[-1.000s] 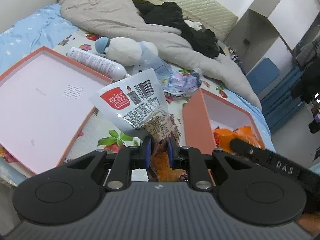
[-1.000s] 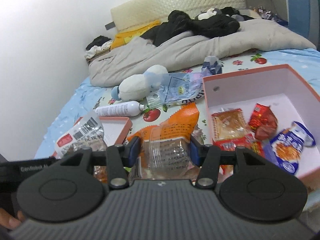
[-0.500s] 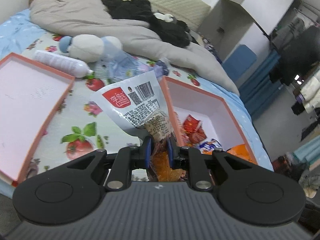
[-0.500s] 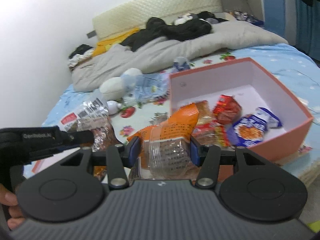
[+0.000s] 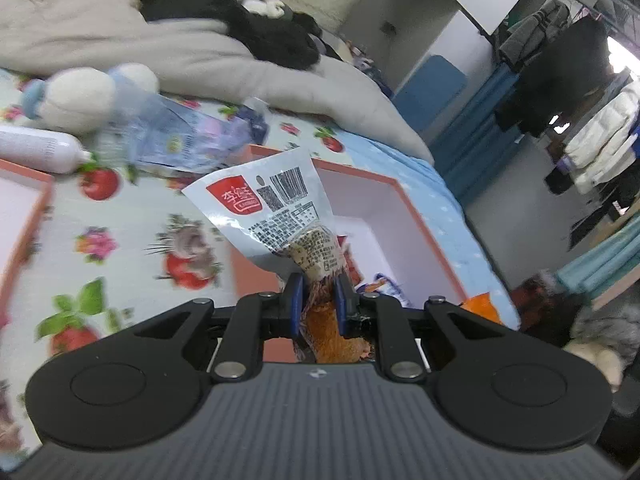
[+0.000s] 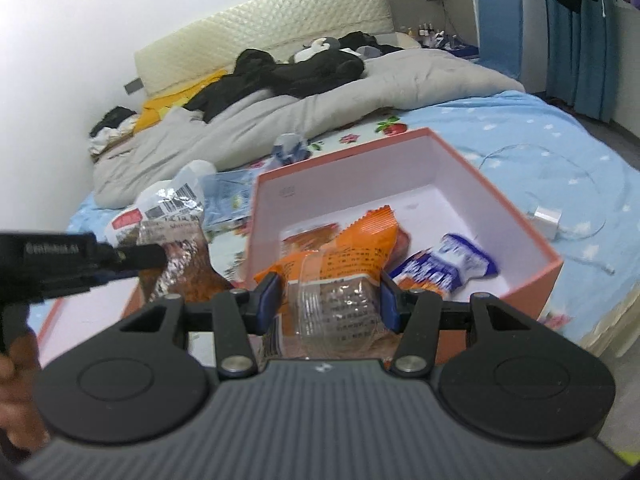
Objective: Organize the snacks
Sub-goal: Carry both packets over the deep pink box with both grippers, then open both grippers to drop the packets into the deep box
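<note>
My left gripper (image 5: pixel 318 292) is shut on a white snack packet (image 5: pixel 272 208) with a red label and barcode, held above the near left wall of the orange box (image 5: pixel 424 236). The left gripper (image 6: pixel 132 258) and the white snack packet (image 6: pixel 172 216) also show at the left of the right wrist view. My right gripper (image 6: pixel 328 296) is shut on an orange and clear snack packet (image 6: pixel 340 264), held over the near edge of the orange box (image 6: pixel 532 236). Inside the box lie a blue snack packet (image 6: pixel 448 264) and red and orange packets (image 6: pixel 316 236).
The box stands on a bed with a fruit-print sheet (image 5: pixel 120 248). The box lid (image 5: pixel 16 216) lies at the left. A white bottle (image 5: pixel 36 148), a plush toy (image 5: pixel 76 96), a clear blue bag (image 5: pixel 180 140) and a grey duvet (image 6: pixel 320 120) lie behind. A charger and cable (image 6: pixel 548 216) lie right of the box.
Both grippers have moved to the right with their packets, toward and over the orange box. The lid has slid to the left edge of the left wrist view.
</note>
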### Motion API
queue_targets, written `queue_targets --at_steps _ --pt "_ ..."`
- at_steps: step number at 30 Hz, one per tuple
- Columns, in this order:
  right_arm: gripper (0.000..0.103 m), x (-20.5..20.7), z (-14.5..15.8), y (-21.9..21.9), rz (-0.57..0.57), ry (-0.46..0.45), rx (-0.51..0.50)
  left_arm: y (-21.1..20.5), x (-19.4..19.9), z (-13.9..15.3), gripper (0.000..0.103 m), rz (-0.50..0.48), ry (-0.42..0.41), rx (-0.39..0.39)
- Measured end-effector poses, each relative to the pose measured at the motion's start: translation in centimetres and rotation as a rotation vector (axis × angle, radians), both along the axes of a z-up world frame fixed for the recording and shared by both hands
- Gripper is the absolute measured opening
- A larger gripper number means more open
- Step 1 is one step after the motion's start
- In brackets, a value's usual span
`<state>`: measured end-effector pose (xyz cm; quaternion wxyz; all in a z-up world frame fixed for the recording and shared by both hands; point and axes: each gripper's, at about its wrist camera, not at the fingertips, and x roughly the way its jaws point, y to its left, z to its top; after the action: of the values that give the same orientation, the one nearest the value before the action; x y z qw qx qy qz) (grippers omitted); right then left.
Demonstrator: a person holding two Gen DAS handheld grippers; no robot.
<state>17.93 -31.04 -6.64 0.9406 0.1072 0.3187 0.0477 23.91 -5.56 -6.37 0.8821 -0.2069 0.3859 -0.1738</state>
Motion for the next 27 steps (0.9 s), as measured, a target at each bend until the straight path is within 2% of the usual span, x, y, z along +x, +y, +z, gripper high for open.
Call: queue_targets --at_steps 3,7,10,14,19,24,25,26,27 --pt "0.054 2.4 -0.3 -1.7 -0.025 0.003 0.06 -1.7 3.4 -0.6 0.02 -0.081 0.001 0.01" --pt "0.054 6.9 -1.5 -3.0 -0.058 0.049 0.023 -4.3 8.7 -1.8 0.02 -0.166 0.066 0.009" --pt "0.054 10.0 -2.8 -3.9 -0.063 0.086 0.038 -6.4 12.3 -2.4 0.02 -0.19 0.095 0.061" --pt "0.054 13.7 -5.6 -4.7 -0.069 0.202 0.018 -8.6 16.2 -3.4 0.02 -0.231 0.154 0.096" --pt "0.054 16.2 -7.6 -4.7 -0.042 0.309 -0.038 -10.3 18.4 -4.7 0.02 -0.246 0.181 0.199" --pt "0.054 16.0 -7.7 -4.9 -0.039 0.328 -0.045 -10.2 18.8 -5.2 0.02 -0.23 0.192 0.204" --pt "0.055 15.8 -7.5 -5.1 -0.038 0.321 -0.04 -10.1 18.5 -5.0 0.023 -0.221 0.181 0.205" --pt "0.056 15.7 -7.3 -5.3 -0.031 0.311 -0.03 -10.0 18.4 -4.9 0.037 -0.214 0.18 0.211" --pt "0.059 15.5 -7.1 -5.4 -0.02 0.302 -0.018 -9.7 18.3 -4.8 0.057 -0.204 0.183 0.215"
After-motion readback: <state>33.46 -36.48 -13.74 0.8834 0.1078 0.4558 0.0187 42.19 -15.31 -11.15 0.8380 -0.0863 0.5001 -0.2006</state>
